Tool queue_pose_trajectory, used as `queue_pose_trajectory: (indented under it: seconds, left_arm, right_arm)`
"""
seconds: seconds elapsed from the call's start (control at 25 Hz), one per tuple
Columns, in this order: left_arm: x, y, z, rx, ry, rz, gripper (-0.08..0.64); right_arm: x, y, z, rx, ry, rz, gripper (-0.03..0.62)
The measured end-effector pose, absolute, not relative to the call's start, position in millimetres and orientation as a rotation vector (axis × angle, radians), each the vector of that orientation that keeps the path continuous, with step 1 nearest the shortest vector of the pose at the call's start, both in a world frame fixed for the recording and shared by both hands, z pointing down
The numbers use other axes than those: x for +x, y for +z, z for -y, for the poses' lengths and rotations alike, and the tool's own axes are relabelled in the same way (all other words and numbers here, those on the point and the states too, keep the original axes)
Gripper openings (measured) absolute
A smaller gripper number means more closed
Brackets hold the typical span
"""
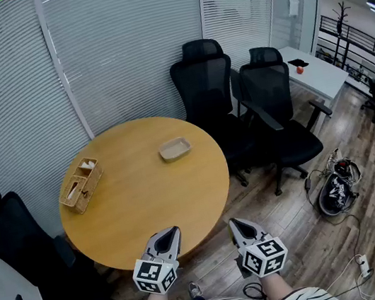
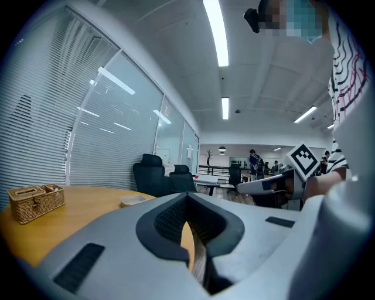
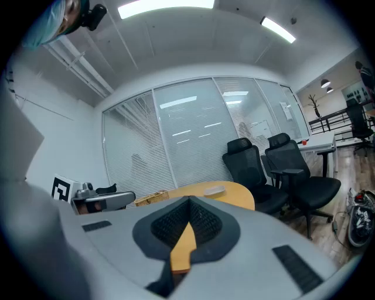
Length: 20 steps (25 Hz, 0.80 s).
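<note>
— Well, how far along are those two?

— Nowhere yet, I'd say. At the bottom of the frame the left gripper (image 1: 168,234) has its grey fingers pressed together at the tips, with nothing between them. The right gripper (image 1: 235,222) beside it is the same, closed on air.

— What are they nearest to?

— The round light-brown wooden table (image 1: 145,196). The left one hangs at its near edge. The right one is just off the rim, above the plank floor (image 1: 319,244). Neither seems to touch the wood.

— And on the table?

— At middle left there's a woven wicker basket with compartments (image 1: 81,185). Its long axis slants from lower left to upper right. Farther in, near the centre of the frame, is a shallow beige rectangular tray (image 1: 174,149). It lies flat, with its long side running roughly left to right and the right end a little higher in the picture. The two are well apart, and both are well away from the grippers.

— So nothing's been handled?

— That's my reading: nothing is lifted or reached, and both pieces sit squarely as if untouched.

— Behind them?

— Two black mesh office chairs (image 1: 208,81) stand past the far rim, and another black chair (image 1: 15,233) is at lower left. White slatted blinds (image 1: 118,43) run across the top.
</note>
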<state>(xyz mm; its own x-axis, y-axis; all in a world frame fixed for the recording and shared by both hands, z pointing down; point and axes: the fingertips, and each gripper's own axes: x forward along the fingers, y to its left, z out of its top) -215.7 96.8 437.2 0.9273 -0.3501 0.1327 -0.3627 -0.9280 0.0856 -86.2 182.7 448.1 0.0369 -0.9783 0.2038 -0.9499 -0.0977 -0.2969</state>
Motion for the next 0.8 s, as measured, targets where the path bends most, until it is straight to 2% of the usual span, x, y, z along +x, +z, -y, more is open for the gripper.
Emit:
queue_pose_trajectory:
  seconds: [0.36, 0.4, 0.44, 0.48, 0.6, 0.8]
  left_arm:
    - [-207.2, 447.9, -37.9, 2.994, 0.176, 0.453, 0.032]
    - [-208.1, 450.2, -28.9, 2.983, 0.18, 0.445, 0.032]
    - [-209.3, 452.7, -20.0, 2.971, 0.184, 0.438, 0.036]
    - [-210.0, 455.2, -11.7, 2.959, 0.19, 0.43, 0.056]
    - [-207.2, 462.1, 9.1, 2.933, 0.206, 0.406, 0.169]
    - [-189.9, 473.9, 26.6, 2.889, 0.208, 0.388, 0.178]
  right_arm:
    - [-72.2, 458.4, -117.9, -2.163, -0.569, -1.937, 0.041]
    - [-70.8, 459.6, -109.7, -2.168, -0.573, -1.926, 0.07]
    - [-69.6, 460.7, -101.6, -2.17, -0.579, -1.915, 0.158]
    - [-68.1, 461.7, -94.3, -2.175, -0.585, -1.903, 0.21]
    - [-61.4, 463.6, -79.6, -2.205, -0.593, -1.866, 0.21]
    - [-43.4, 474.3, -71.9, -2.236, -0.635, -1.828, 0.21]
